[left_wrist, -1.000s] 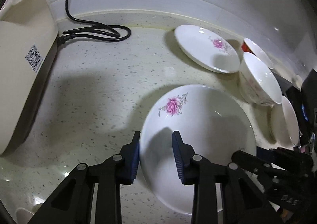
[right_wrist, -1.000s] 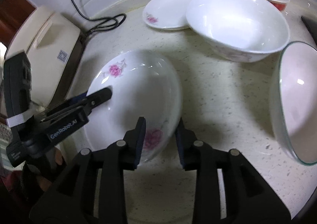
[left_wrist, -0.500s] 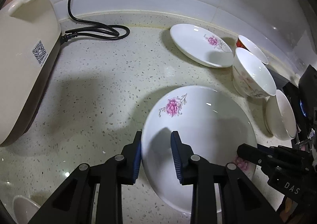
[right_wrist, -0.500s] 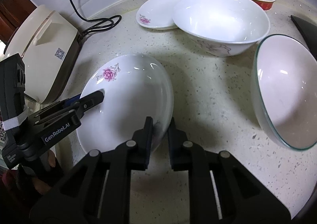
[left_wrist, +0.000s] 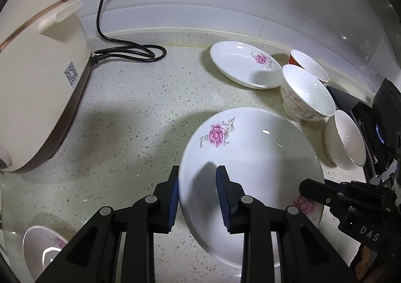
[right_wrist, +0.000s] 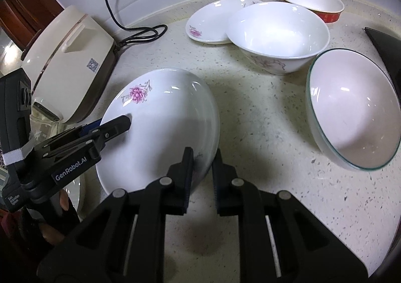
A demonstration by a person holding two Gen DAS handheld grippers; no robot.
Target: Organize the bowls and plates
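Plate (right_wrist: 160, 127) rim clenched by both tools (left_wrist: 198, 195) (right_wrist: 203, 170), bare counter (left_wrist: 130, 117) leftward.

Glossy ceramic plate (left_wrist: 250, 157), speckled stone countertop (left_wrist: 140, 112)

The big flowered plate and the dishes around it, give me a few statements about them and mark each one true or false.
1. Both grippers grip the big flowered plate at its rim. True: the left gripper holds one edge, the right gripper the opposite edge.
2. The plate lies flat on the counter. False: it is tilted, one side raised.
3. A smaller flowered plate sits near the back wall. True.
4. The red-sided bowl is stacked inside the white bowl. False: it stands behind it, on the counter.
5. The glass-rimmed bowl is upside down. False: it leans on its side, showing its inside.
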